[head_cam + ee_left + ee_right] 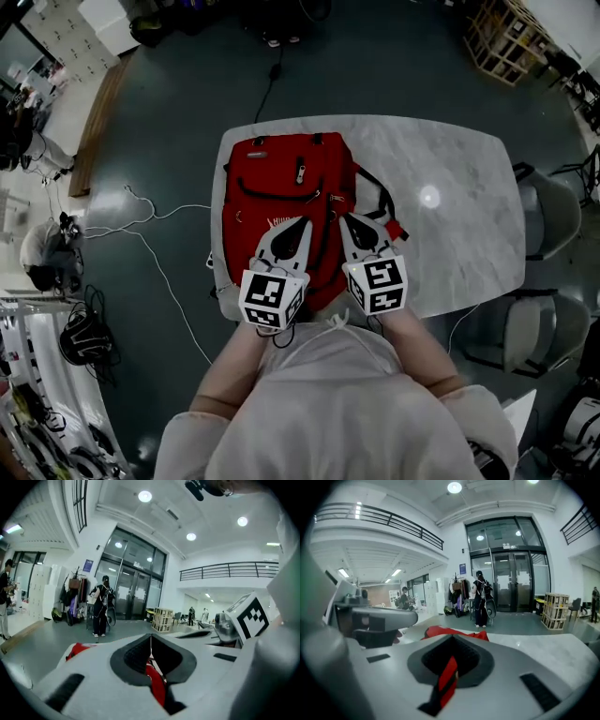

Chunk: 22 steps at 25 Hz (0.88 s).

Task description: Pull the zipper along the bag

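A red backpack (291,183) lies flat on the marble table (450,187), its black zippers facing up. Both grippers rest on its near end, side by side. My left gripper (305,225) is shut, and a fold of the bag's red fabric (158,685) shows in the hollow behind its closed jaws (151,641). My right gripper (345,219) is shut too, with a red and black strap (447,679) of the bag pinched between its pads (452,641). The bag's red top (450,632) shows just beyond the right jaws. The zipper slider itself is hidden from both gripper views.
Grey chairs (553,211) stand at the table's right side. White cables (141,220) trail over the floor on the left. A wooden crate (506,33) sits far back right. A person (482,597) stands by the glass doors well beyond the table.
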Each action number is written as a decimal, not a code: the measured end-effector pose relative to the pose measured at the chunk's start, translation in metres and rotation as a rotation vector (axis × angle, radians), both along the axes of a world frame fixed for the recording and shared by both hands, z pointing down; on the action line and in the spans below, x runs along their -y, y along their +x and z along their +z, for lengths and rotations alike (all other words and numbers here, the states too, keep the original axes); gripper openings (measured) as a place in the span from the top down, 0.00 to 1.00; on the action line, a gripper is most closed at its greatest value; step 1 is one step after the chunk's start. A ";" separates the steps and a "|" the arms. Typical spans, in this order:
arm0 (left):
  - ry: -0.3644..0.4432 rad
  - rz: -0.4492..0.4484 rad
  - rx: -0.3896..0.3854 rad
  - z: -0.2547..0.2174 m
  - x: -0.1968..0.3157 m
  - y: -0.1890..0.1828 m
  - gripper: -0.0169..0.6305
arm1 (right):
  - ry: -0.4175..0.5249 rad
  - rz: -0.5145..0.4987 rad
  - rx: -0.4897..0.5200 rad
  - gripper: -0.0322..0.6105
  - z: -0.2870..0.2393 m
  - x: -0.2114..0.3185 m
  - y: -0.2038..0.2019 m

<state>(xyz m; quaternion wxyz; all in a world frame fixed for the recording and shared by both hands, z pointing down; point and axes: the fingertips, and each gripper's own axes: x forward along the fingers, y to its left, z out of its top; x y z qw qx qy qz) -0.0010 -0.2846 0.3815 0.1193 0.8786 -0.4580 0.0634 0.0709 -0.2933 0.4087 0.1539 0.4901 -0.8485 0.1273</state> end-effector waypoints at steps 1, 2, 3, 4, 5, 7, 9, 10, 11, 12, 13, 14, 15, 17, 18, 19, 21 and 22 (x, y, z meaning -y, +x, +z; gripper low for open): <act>0.018 0.001 0.005 -0.010 0.002 0.000 0.94 | 0.020 -0.003 -0.002 0.91 -0.007 0.000 -0.001; 0.033 0.004 0.015 -0.019 0.004 0.000 0.94 | 0.039 -0.006 -0.005 0.91 -0.014 0.001 -0.001; 0.048 0.011 0.025 -0.027 0.005 0.001 0.94 | 0.059 -0.007 -0.006 0.91 -0.021 0.002 -0.001; 0.065 0.019 0.032 -0.037 0.006 0.003 0.94 | 0.078 -0.006 -0.005 0.91 -0.029 0.004 0.000; 0.084 0.025 0.035 -0.046 0.007 0.005 0.94 | 0.095 -0.004 -0.002 0.91 -0.036 0.005 0.001; 0.118 0.027 0.030 -0.062 0.009 0.007 0.94 | 0.120 0.001 0.009 0.91 -0.049 0.007 0.004; 0.141 0.025 0.028 -0.071 0.011 0.009 0.94 | 0.137 0.005 0.014 0.91 -0.058 0.008 0.006; 0.149 0.023 0.030 -0.074 0.012 0.009 0.94 | 0.143 0.006 0.013 0.91 -0.060 0.009 0.006; 0.153 0.020 0.032 -0.075 0.012 0.009 0.94 | 0.147 0.006 0.011 0.91 -0.062 0.009 0.006; 0.153 0.018 0.033 -0.075 0.013 0.009 0.94 | 0.151 0.004 0.010 0.91 -0.064 0.009 0.006; 0.147 0.017 0.031 -0.074 0.013 0.008 0.94 | 0.154 0.001 0.011 0.91 -0.065 0.009 0.005; 0.137 0.015 0.025 -0.072 0.014 0.007 0.94 | 0.155 -0.002 0.013 0.91 -0.066 0.009 0.003; 0.123 0.012 0.015 -0.071 0.013 0.005 0.94 | 0.156 -0.006 0.013 0.91 -0.067 0.008 0.002; 0.100 0.007 -0.009 -0.068 0.012 0.000 0.94 | 0.159 -0.012 0.007 0.91 -0.067 0.004 -0.002; 0.096 0.005 -0.013 -0.068 0.011 -0.002 0.94 | 0.161 -0.015 0.002 0.91 -0.066 0.002 -0.004; 0.096 0.002 -0.010 -0.068 0.011 -0.004 0.94 | 0.162 -0.018 -0.002 0.91 -0.066 0.001 -0.006; 0.100 -0.003 0.003 -0.067 0.009 -0.007 0.94 | 0.160 -0.020 -0.003 0.91 -0.066 -0.003 -0.008; 0.101 -0.006 0.006 -0.067 0.008 -0.008 0.94 | 0.157 -0.020 -0.003 0.91 -0.066 -0.004 -0.009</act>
